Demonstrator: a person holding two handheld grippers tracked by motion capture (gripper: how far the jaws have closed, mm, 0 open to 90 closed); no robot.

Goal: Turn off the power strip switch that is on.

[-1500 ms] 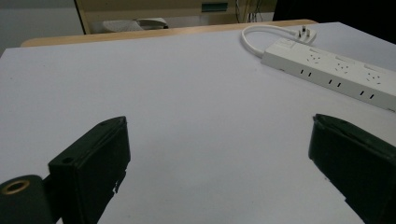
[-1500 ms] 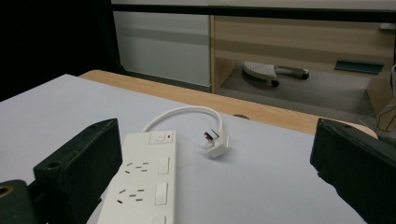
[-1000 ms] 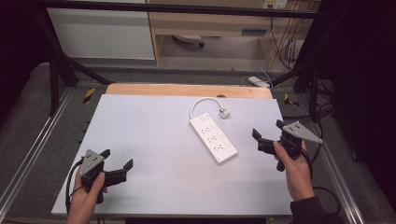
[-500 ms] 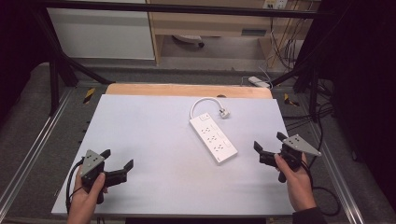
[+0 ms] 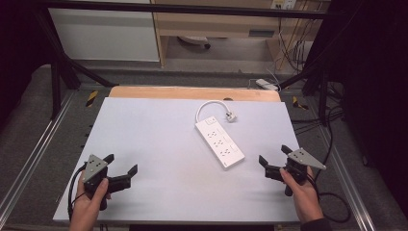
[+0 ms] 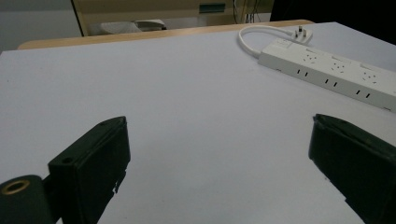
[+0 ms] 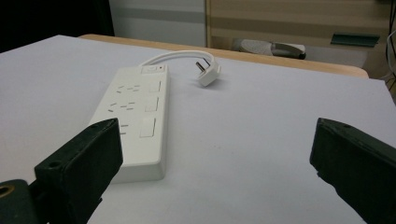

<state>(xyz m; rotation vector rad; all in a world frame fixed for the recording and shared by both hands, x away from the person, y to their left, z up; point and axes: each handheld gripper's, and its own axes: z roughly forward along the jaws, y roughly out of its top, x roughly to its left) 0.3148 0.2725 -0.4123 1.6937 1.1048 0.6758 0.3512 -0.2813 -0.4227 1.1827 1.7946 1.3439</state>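
Black jaws stand wide apart on the right hand-held gripper (image 5: 273,160), which holds nothing and hovers low over the counter (image 5: 154,134) near its right front corner, pointed toward the white power strip (image 5: 219,143). The left hand-held gripper (image 5: 120,170) is just as empty, its jaws spread, down at the front left and well apart from everything else. The strip lies flat a little right of centre, angled across the pale surface, with its short cable (image 5: 206,107) looping back to a plug (image 5: 231,116) resting just beyond its far end. It looks like rigid, smooth plastic, light enough for one gripper, though likely to slide (nothing pins it down). I would judge the best hold is across its narrow width near the middle, clear of the sockets; the cord is soft and would trail behind.
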